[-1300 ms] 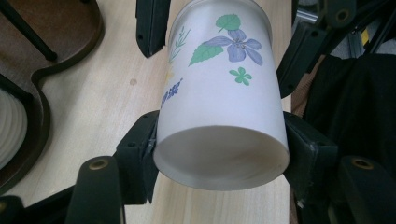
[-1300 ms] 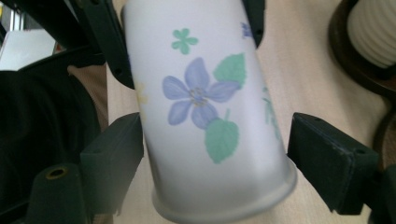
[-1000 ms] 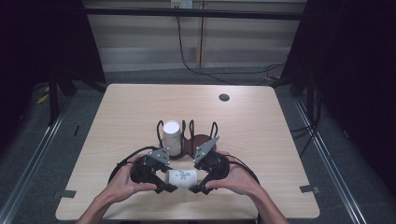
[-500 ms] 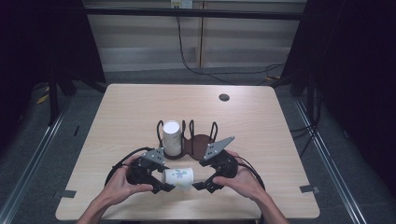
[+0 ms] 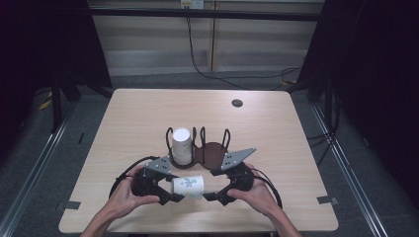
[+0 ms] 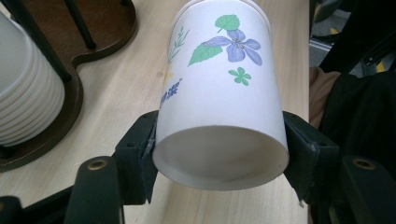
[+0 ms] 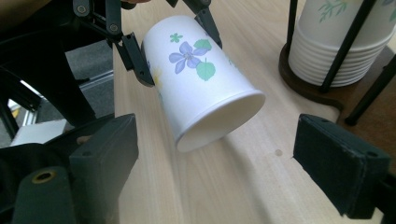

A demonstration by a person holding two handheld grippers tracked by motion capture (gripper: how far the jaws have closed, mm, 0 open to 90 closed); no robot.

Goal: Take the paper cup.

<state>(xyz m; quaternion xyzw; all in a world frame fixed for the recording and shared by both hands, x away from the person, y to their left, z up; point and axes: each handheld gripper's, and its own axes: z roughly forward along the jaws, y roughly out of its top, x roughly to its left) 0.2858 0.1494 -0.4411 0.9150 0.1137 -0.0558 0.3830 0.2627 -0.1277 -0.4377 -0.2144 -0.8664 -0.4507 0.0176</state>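
So the surface (image 5: 148,113) is a light wood-grain top with rounded corners, and everything else sits around it. There's a small dark round cap (image 5: 237,102) near its far right corner. Behind the surface runs a pale wall (image 5: 148,54) in horizontal panels, with a black cable (image 5: 197,59) hanging down it and trailing off to the right along the floor. The floor (image 5: 49,177) around the surface is grey carpet, with metal rails (image 5: 44,158) running along both sides. Black curtains (image 5: 380,74) hang left and right of the surface, pretty dark. Little tape bits (image 5: 327,200) mark its near edge.
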